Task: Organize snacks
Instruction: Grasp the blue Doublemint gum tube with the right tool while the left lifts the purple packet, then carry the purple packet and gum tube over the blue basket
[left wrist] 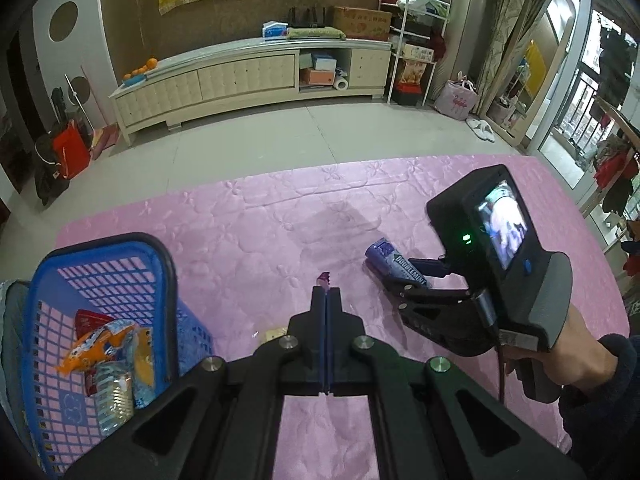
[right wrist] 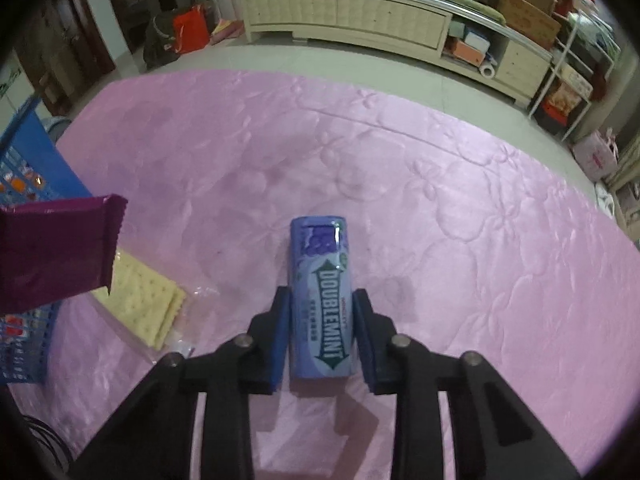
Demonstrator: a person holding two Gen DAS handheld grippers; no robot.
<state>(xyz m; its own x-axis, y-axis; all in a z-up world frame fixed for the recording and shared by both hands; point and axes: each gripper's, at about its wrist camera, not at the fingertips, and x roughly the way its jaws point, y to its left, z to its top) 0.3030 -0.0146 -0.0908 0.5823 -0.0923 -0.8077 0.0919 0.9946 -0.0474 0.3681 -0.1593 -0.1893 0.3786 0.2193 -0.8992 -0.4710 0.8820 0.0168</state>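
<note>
Right gripper (right wrist: 322,300) low over the pink mat (right wrist: 440,208), jaws apart either side of the lying Doublemint bottle (right wrist: 322,300). Left gripper (left wrist: 327,294) raised beside the blue basket (left wrist: 100,256), jaws pinched on a purple wrapper (right wrist: 52,248).

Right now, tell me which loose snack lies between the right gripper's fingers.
The purple Doublemint gum tube, lying on the pink mat; the crackers lie off to its left.

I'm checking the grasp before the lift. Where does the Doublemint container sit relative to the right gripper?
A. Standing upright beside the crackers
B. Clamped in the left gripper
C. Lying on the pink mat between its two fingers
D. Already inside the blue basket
C: the Doublemint container lies on the pink mat with the right gripper straddling it, one finger on each side.
</note>
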